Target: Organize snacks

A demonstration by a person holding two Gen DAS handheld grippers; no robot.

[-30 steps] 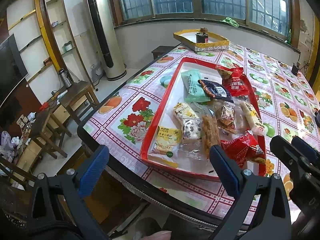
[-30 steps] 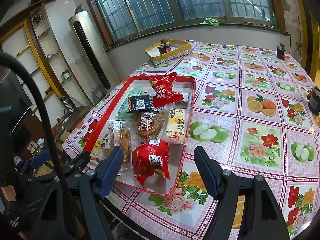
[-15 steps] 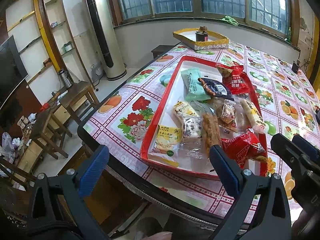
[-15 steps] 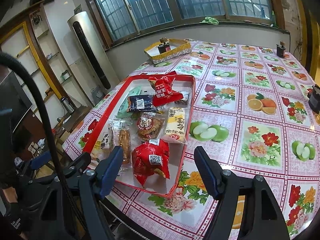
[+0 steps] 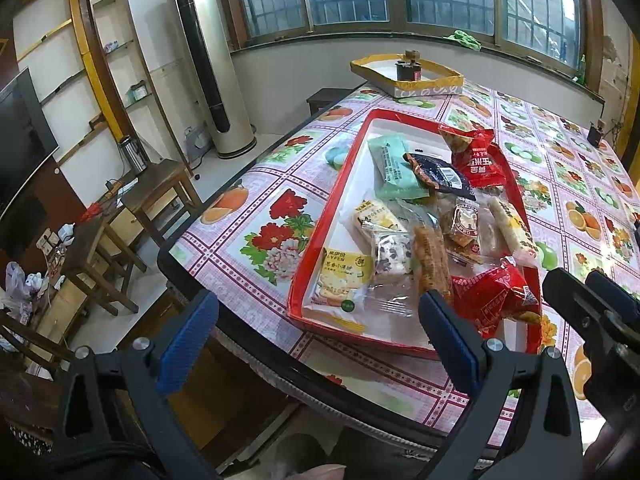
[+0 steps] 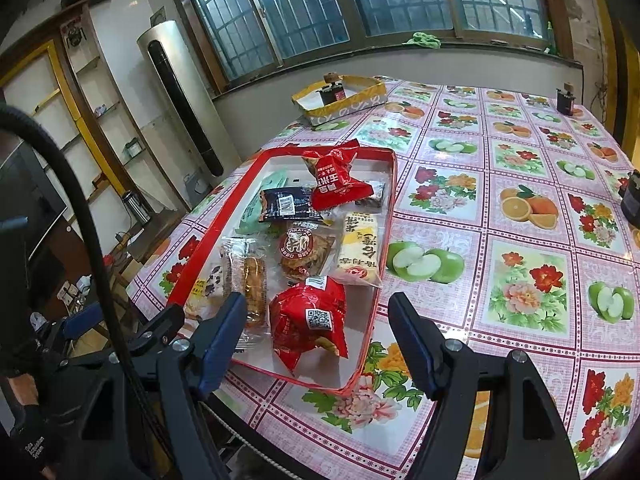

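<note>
A red-rimmed tray (image 5: 316,236) (image 6: 386,216) on the flowered tablecloth holds several wrapped snacks: a red packet (image 6: 308,320) (image 5: 496,296) at the near end, another red packet (image 6: 336,176) at the far end, a dark blue packet (image 6: 286,204), a green packet (image 5: 394,168), a yellow cracker pack (image 5: 342,276) and a yellow-white bar (image 6: 358,252). My left gripper (image 5: 316,344) is open and empty, just off the table's near edge. My right gripper (image 6: 316,340) is open and empty, hovering by the near red packet.
A yellow box (image 6: 340,98) (image 5: 408,76) with a small dark object stands at the table's far end. Small dark items (image 6: 566,100) sit near the right edge. Left of the table are wooden stools (image 5: 156,196), a standing air conditioner (image 5: 208,60) and shelves.
Both grippers have drifted very slightly; the view of the tray has barely shifted. Nothing was taken hold of.
</note>
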